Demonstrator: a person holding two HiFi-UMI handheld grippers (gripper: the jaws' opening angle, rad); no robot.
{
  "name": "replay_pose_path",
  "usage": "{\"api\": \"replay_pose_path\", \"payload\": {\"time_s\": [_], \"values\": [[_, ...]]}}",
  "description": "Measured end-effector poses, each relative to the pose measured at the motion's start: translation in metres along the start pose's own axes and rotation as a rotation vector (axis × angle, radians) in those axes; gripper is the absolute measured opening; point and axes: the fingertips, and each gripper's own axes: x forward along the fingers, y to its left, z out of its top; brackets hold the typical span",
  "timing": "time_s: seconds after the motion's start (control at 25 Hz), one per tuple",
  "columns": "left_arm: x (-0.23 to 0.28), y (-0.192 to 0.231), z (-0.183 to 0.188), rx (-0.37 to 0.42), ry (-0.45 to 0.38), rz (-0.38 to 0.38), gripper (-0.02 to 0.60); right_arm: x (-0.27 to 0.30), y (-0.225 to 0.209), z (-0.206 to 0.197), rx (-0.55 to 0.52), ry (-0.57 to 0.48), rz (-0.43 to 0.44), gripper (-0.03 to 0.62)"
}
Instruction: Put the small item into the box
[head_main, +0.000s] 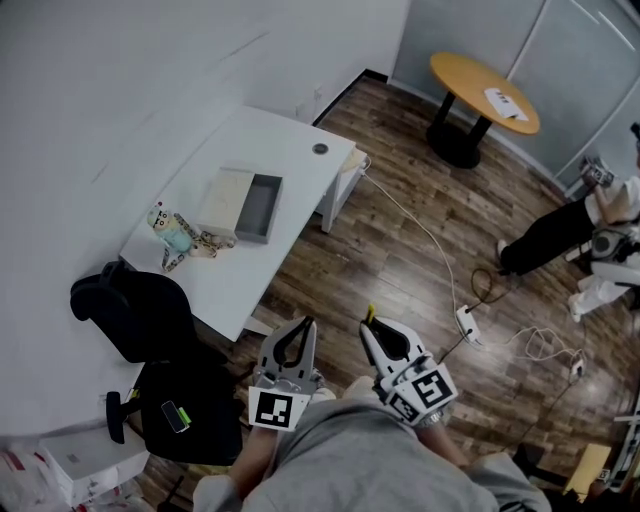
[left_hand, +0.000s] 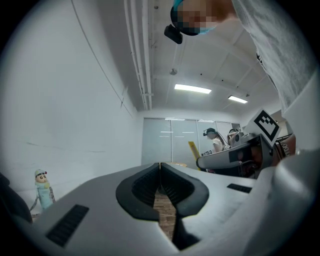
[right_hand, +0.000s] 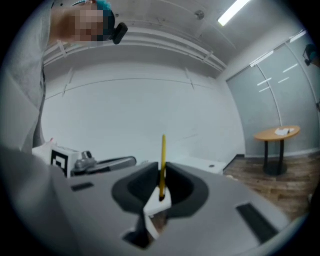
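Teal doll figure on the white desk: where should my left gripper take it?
Grip the small teal doll figure round its narrow body, below the wider head, coming level from the white desk's open front: it seems to stand upright, wall close behind.

Right gripper seemingly holds a yellow stick.

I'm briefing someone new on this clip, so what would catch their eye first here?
Low in the head view, the right gripper is shut on a thin yellow stick that pokes up past it. Beyond it, the white desk against the wall carries an open box, with a small toy to its left.
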Motion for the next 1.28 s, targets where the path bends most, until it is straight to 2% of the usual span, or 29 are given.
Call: {"api": "replay_pose_path", "payload": {"time_s": [0.36,0.6,0.84,1.28], "values": [[-0.004,0.009,-0.001,0.001,0.011,0.025,0.037,0.016,0.004,0.000,-0.013,0.027,0.052,0.066],[0.003,0.033,-0.004,-0.010,0.013,0.107,0.037,0.048,-0.005,-0.007,-0.005,0.066,0.113,0.066],[0.028,0.059,-0.002,0.010,0.007,0.162,0.037,0.086,-0.020,0.012,-0.061,0.059,0.178,0.066],[0.084,0.111,-0.004,0.013,0.029,0.300,0.037,0.163,-0.066,0.027,-0.060,0.092,0.270,0.066]]}}
